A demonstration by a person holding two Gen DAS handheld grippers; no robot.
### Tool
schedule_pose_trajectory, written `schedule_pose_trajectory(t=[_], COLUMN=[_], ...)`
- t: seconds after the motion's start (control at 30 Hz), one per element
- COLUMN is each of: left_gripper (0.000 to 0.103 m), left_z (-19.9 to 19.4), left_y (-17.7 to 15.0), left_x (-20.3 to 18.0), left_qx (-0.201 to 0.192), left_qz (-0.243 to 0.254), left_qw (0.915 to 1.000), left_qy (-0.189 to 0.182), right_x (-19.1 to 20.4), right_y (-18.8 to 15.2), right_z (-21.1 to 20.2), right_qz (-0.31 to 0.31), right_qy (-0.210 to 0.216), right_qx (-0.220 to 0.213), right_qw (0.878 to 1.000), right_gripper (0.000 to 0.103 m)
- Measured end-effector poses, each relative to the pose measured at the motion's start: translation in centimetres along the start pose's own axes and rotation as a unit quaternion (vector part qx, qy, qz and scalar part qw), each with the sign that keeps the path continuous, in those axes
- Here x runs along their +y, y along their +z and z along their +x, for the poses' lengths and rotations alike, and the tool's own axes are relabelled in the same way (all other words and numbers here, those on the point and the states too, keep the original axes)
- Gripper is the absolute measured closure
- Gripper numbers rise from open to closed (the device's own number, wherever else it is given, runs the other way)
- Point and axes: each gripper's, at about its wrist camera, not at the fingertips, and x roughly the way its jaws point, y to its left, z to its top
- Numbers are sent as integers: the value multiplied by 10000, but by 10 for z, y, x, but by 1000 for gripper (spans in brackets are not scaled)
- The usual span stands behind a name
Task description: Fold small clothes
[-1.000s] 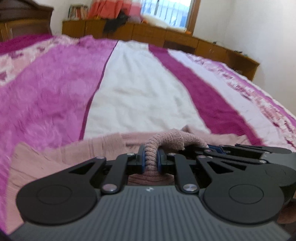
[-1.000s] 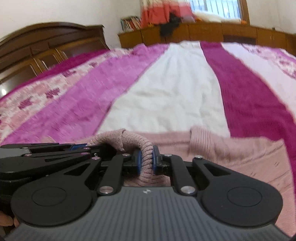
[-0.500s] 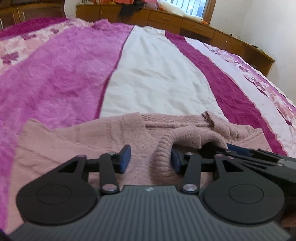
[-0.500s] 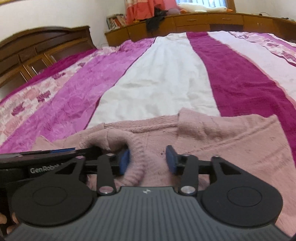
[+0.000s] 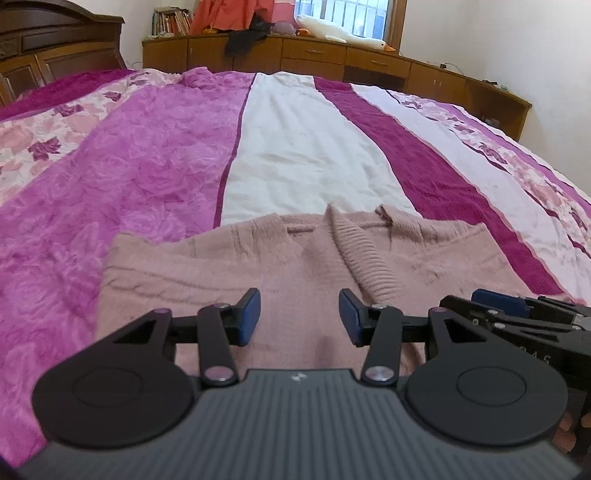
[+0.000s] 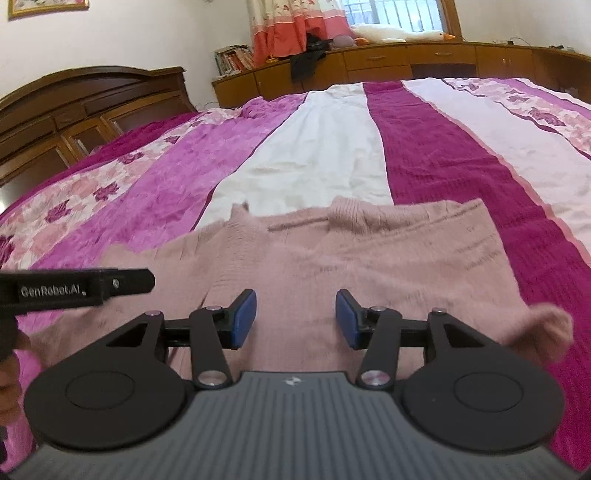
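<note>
A dusty-pink knit sweater (image 5: 207,266) lies spread and folded on the bed, its ribbed cuffs resting near its far edge. My left gripper (image 5: 299,321) hovers over the sweater's near part, open, with nothing between its blue pads. In the right wrist view the same sweater (image 6: 388,258) lies under my right gripper (image 6: 295,319), whose jaws are opening and hold nothing. The two grippers sit side by side: the right gripper (image 5: 480,299) shows at the right edge of the left wrist view, and the left gripper (image 6: 147,282) at the left edge of the right wrist view.
The striped magenta, white and floral bedspread (image 5: 314,147) stretches away beyond the sweater. A dark wooden headboard (image 6: 92,99) stands at the left. Low wooden cabinets (image 5: 332,55) line the far wall, with a plush goose (image 6: 399,35), books and dark clothes on top.
Both grippers were shut on a raised fold of the sweater; they opened, let it drop, and drew back towards the near edge. The sweater now lies flat.
</note>
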Motion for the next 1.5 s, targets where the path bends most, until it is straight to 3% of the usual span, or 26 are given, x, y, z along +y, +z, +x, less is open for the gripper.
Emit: schedule_pose_trajectory(t=[0.27,0.57,0.7,0.9,1.2,1.27,1.33,1.5], left_gripper=[54,49,41,41,40,51,76,84], left_z=[-29,-35,-35,-28,-23,-24,-25,-27], left_y=[-30,-62,-72,-82,-82,-82,-82,-77], left_x=[-12,-18,-27,-40,-40,-40,-40,-36], left_qx=[106,369,318,198,7,-45,-47,-45], left_qz=[493,1073,1495,2009,2066,2067,2065,1907], left_qw=[9987,9935,9882,9793,9783,9783,9784,9816], left_qy=[37,8,0,148,150,115,47,-76], right_x=[16,32,39,46,46,48,49,51], right_y=[-28,-47,-52,-57,-59,-59,-60,-60], right_z=[-34,-43,-43,-40,-34,-32,-31,-30], right_qz=[-499,-1161,-1478,-1840,-1907,-1950,-1999,-2028], right_qy=[70,45,19,-60,-102,-103,-102,-94], right_qx=[36,205,251,281,262,231,191,79], right_qw=[9987,9930,9887,9825,9812,9805,9796,9791], right_gripper=[47,47,47,47,46,46,46,50])
